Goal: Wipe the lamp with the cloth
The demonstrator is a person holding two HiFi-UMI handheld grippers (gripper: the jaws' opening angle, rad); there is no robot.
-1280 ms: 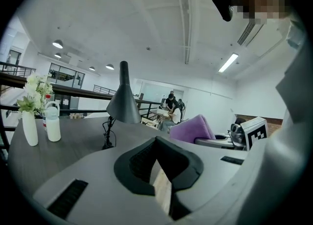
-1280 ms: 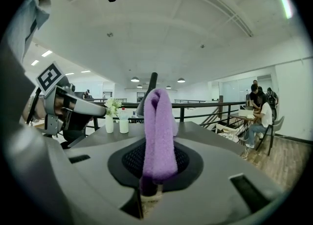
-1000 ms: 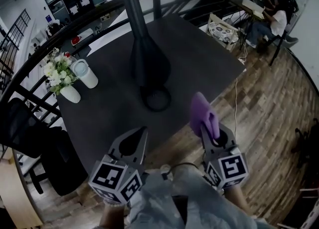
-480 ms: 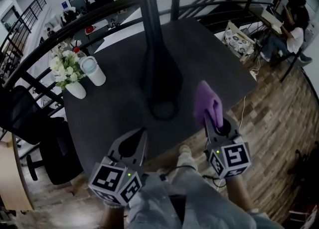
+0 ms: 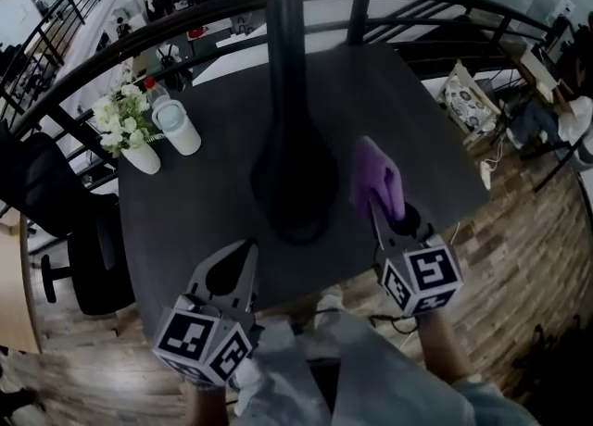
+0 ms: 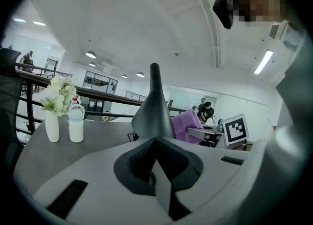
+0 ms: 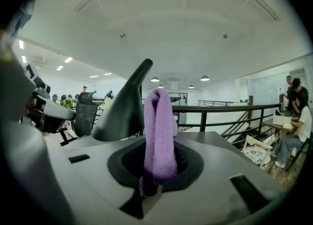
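Right gripper (image 5: pixel 380 213) fingers clamp the cloth (image 5: pixel 374 177), at the lamp's (image 5: pixel 295 160) 3 o'clock. Left gripper (image 5: pixel 246 250) fingers closed, empty.

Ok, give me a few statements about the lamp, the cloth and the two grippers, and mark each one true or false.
1. The right gripper is clamped on the purple cloth. True.
2. The left gripper is gripping the lamp. False: its jaws are together on nothing, near the table's front edge, short of the lamp.
3. A white vase with flowers stands on the table, to the left of the lamp. True.
4. The lamp lies on its side. False: it stands upright on the table, narrow neck up.
5. The white bottle stands next to the vase. True.
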